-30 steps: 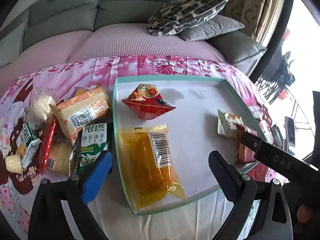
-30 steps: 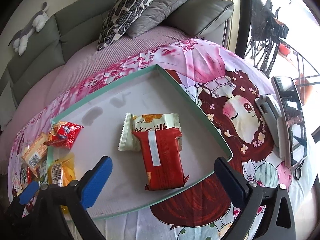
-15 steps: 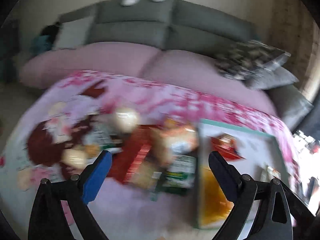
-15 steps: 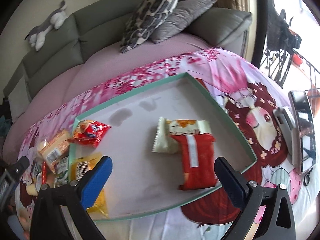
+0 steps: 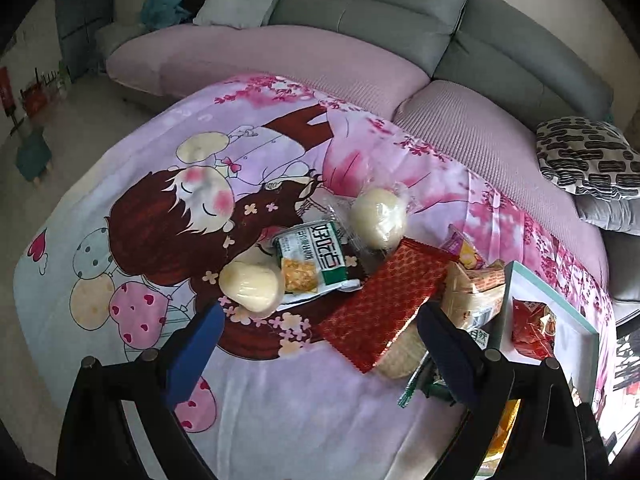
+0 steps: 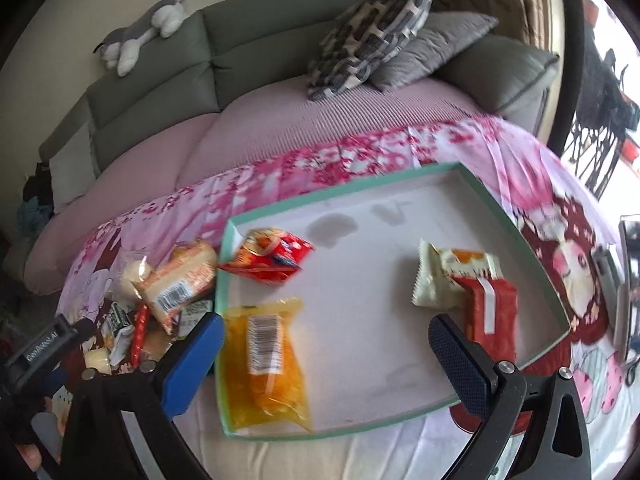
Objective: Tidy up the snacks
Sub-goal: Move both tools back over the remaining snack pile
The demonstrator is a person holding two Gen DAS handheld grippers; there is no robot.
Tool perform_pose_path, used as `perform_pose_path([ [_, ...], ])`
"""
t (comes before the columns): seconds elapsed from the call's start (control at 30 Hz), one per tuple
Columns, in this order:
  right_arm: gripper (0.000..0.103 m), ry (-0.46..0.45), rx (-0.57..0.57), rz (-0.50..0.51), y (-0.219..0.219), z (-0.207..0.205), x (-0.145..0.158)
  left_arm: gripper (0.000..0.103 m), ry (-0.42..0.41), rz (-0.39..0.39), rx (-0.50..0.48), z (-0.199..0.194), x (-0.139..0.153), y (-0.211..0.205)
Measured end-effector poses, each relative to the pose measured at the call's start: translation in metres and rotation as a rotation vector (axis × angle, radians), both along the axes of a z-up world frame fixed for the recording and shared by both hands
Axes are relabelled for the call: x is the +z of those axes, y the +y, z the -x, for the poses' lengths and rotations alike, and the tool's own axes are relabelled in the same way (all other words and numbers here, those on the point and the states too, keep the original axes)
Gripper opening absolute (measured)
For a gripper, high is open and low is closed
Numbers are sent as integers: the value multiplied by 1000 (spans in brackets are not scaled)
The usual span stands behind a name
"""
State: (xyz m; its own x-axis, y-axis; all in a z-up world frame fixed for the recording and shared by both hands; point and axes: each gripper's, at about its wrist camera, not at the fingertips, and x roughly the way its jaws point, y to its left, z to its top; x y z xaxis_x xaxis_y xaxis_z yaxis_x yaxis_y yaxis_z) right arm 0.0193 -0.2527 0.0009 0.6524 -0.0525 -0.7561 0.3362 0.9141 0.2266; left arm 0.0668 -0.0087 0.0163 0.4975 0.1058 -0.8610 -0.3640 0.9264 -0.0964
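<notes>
My left gripper (image 5: 320,344) is open and empty above the loose snack pile on the printed cloth: a long red packet (image 5: 384,300), a green-and-white packet (image 5: 316,256), two pale buns (image 5: 250,286) (image 5: 378,218) and a tan bread pack (image 5: 472,292). My right gripper (image 6: 326,352) is open and empty over the teal-rimmed tray (image 6: 400,172). The tray holds a yellow packet (image 6: 266,364), a red triangular packet (image 6: 272,256), a cream packet (image 6: 436,276) and a red bar packet (image 6: 490,316). The pile also shows left of the tray in the right wrist view (image 6: 160,296).
A grey sofa (image 5: 400,20) with a pink seat cover runs behind the table. Patterned and grey pillows (image 6: 372,32) lie at its right end. A plush toy (image 6: 140,32) sits on the sofa back. A phone on a stand (image 6: 628,280) stands right of the tray.
My left gripper has swung left from the tray to over the loose snack pile. My right gripper has shifted left along the tray. Both stay open.
</notes>
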Motion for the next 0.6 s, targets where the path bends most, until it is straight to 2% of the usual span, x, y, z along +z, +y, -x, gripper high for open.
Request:
perform_pose_path([
  [0.2, 103, -16, 67, -3, 30, -24, 18, 97, 59, 36, -11, -7, -8, 11],
  [0.37, 103, -16, 119, 0, 54, -44, 27, 97, 45, 6, 5, -11, -2, 24],
  [0.6, 103, -30, 187, -10, 88, -67, 31, 97, 51, 8, 45, -15, -3, 49],
])
